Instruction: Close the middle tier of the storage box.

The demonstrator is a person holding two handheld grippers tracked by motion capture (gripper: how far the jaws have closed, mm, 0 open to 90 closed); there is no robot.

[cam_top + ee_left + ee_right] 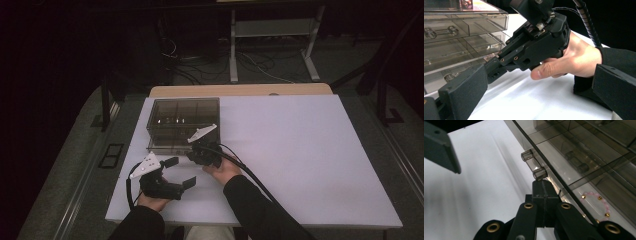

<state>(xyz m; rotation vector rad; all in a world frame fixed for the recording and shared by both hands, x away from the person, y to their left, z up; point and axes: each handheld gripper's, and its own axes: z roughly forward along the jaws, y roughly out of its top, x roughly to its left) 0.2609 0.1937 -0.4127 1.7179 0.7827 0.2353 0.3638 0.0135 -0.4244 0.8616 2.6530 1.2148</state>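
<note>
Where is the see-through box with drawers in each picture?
High view: the smoky clear drawer box stands at the table's far left, ahead of both grippers.
Left gripper view: upper left.
Right gripper view: upper right.
Shared landmark: the right gripper, jaws together at the bottom drawer's handle.

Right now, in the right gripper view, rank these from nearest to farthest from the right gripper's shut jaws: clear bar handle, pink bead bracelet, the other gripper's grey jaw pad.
1. Clear plastic bar handle on the smoky drawer front, just ahead of the right gripper.
2. Pink bead bracelet, inside the drawer, right of the jaws.
3. Grey jaw pad, upper left, farthest.
</note>
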